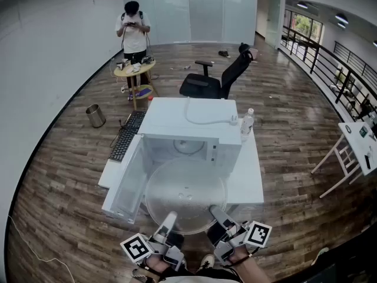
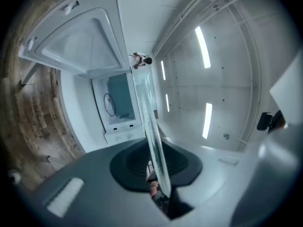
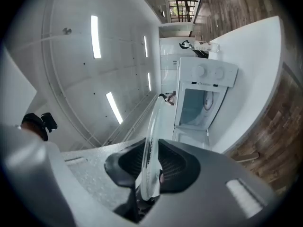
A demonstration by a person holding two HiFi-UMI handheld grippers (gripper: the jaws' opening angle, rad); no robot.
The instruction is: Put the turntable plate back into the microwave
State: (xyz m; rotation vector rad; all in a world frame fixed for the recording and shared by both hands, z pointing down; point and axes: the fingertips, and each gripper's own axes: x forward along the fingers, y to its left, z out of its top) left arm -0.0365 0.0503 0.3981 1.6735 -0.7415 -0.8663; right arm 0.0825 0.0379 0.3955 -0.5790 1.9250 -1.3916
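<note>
Both grippers are clamped on the plate's near rim. The left gripper (image 1: 168, 223) grips left of centre and the right gripper (image 1: 218, 217) right of centre, and each gripper view shows the glass edge pinched between its jaws.

The plate (image 1: 185, 193) is roughly level in the air, just in front of the microwave (image 1: 227, 140) and not yet inside. Its far rim sits at the mouth of the cavity (image 1: 188, 149).

The key relation is that the cavity lies straight ahead of both grippers, on the line from the grip points through the plate's centre. The door (image 1: 126, 181) is swung open to the left, close beside the plate's left edge, so the left side looks like the tight one. Both hands are about equally near.

My read is push forward and keep it level, then lower it onto the hub. I can't make out the hub from here. The counter (image 1: 247, 175) to the right is bare near the plate.
</note>
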